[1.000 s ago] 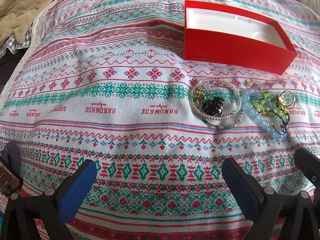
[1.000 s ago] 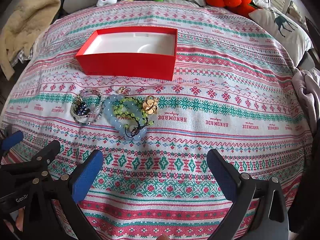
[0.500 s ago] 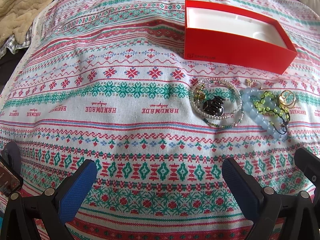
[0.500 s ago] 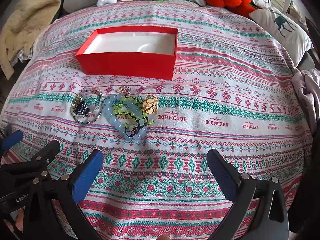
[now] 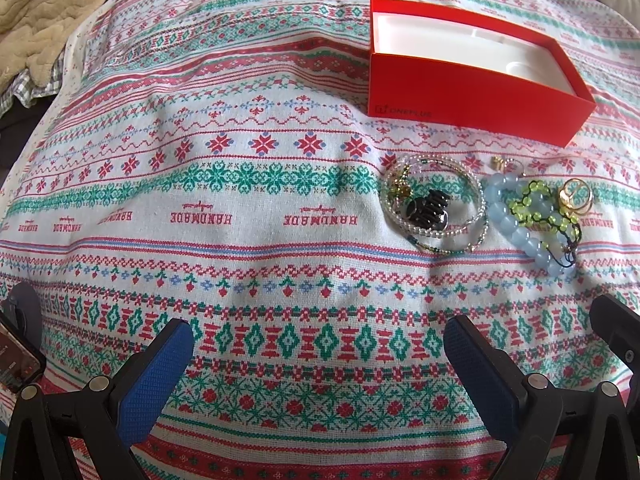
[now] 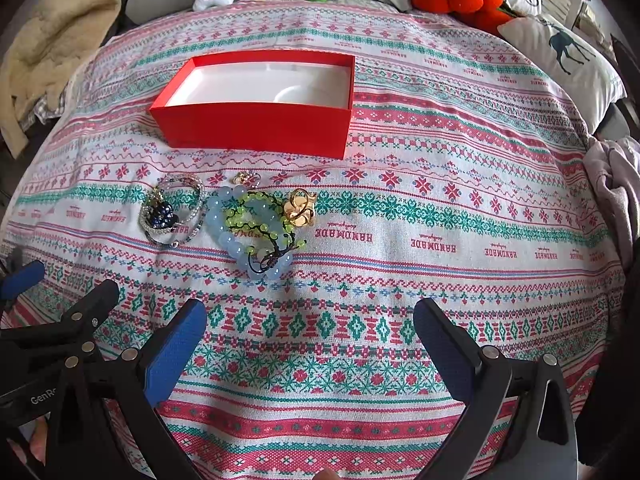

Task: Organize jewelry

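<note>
Right wrist view: your right tongs (image 6: pixel 310 338) and left tongs (image 5: pixel 318 354) are both open, empty; bracelets (image 6: pixel 252 224) lie centre-left, below the red box (image 6: pixel 256 128).

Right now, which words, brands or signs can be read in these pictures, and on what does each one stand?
"ONEPLUS", with a logo: front wall of the red box.
"HANDMADE", repeated, upside down: the cloth; the small script above it is too small to read.
"GenR...", cut off: left gripper's body, seen in the right wrist view.
</note>
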